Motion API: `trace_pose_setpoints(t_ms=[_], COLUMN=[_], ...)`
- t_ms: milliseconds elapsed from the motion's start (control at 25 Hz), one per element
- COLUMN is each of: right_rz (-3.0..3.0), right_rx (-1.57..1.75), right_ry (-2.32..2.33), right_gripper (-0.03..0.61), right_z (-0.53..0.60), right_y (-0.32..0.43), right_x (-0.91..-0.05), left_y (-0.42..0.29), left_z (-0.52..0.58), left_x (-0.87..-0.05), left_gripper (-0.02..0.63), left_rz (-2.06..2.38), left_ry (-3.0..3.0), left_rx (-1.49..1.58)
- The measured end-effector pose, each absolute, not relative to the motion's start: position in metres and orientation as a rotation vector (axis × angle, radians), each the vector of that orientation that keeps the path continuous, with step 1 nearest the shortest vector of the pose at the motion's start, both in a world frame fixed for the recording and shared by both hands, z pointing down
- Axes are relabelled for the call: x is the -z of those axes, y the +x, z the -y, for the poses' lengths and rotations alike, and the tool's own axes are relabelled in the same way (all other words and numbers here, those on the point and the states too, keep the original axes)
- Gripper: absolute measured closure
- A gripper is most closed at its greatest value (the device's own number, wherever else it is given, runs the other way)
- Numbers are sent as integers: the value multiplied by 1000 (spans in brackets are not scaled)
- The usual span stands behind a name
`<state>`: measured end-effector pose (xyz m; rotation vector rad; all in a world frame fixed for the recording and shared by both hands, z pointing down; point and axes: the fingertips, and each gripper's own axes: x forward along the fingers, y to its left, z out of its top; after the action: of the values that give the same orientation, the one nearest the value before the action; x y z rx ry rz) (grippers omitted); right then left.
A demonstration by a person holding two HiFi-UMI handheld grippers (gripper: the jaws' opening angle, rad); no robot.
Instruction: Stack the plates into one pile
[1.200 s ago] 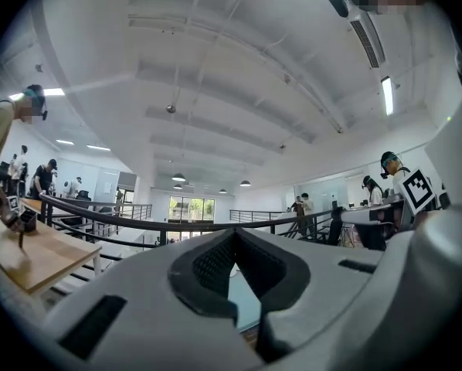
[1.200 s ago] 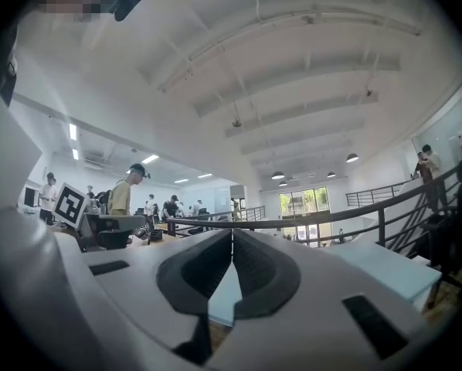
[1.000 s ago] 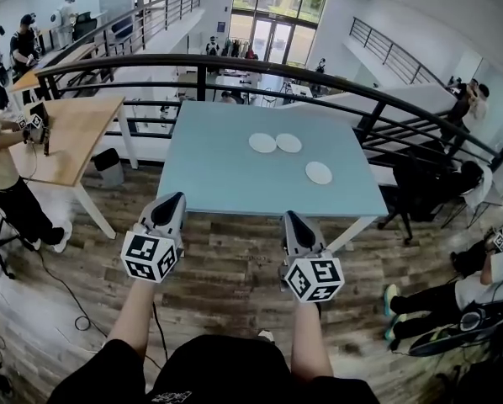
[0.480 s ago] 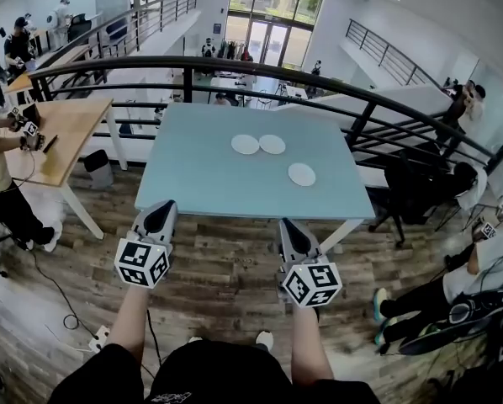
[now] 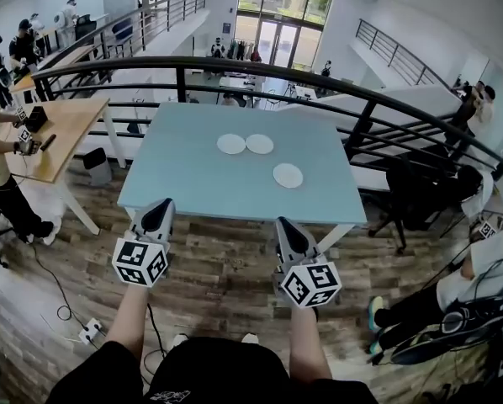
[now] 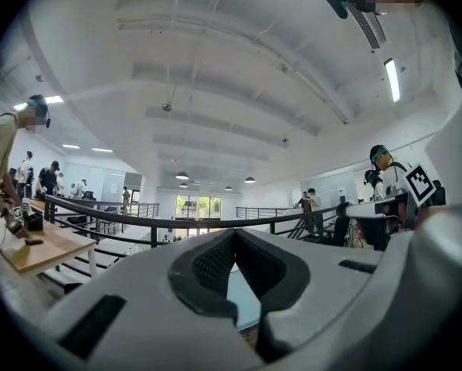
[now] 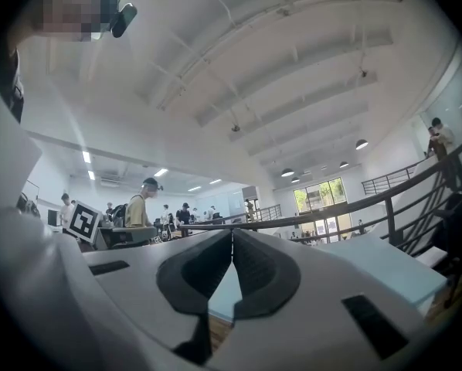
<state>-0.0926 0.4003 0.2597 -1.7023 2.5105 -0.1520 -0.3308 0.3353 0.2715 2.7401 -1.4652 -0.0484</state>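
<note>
White plates [image 5: 231, 144], three, are lying unstacked on the pale blue counter [image 5: 184, 183], which is sitting nearer than a second ago: the approach is proceeding, stacking not begun. Both the left claw [image 5: 159, 207] and the right claw [image 5: 286, 225] are staying pressed together, empty. No writing is showing, only square markers.
</note>
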Motion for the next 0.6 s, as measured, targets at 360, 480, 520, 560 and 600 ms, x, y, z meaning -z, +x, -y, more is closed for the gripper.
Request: trace_pose_setpoints(t_ms=[360,480,520,560,600], right_rz=[-2577,-2569,-2565,-2560,-2552], right_rx=[172,185,186,187,189], right_ry=[-1661,-1661,-1662,-1665,-1667], right_gripper=[571,571,571,571,571], right_z=[-413,-419,-421,-424,-425], right_y=[-12,18,27,37,46], right_x=[-269,-273,-275,-277,-278], left_y=[-239,-213,-205,-197,-188], left_z=[-354,-360,-362,-364,-365], left_x=[-277,-280,-280,-281,-281], left_gripper=[606,606,606,606,606], left_rz=[1470,1476,1475,1473,1473], left_ry=[2709,2702,2704,2709,2715], left_rx=[67,65,63,59,55])
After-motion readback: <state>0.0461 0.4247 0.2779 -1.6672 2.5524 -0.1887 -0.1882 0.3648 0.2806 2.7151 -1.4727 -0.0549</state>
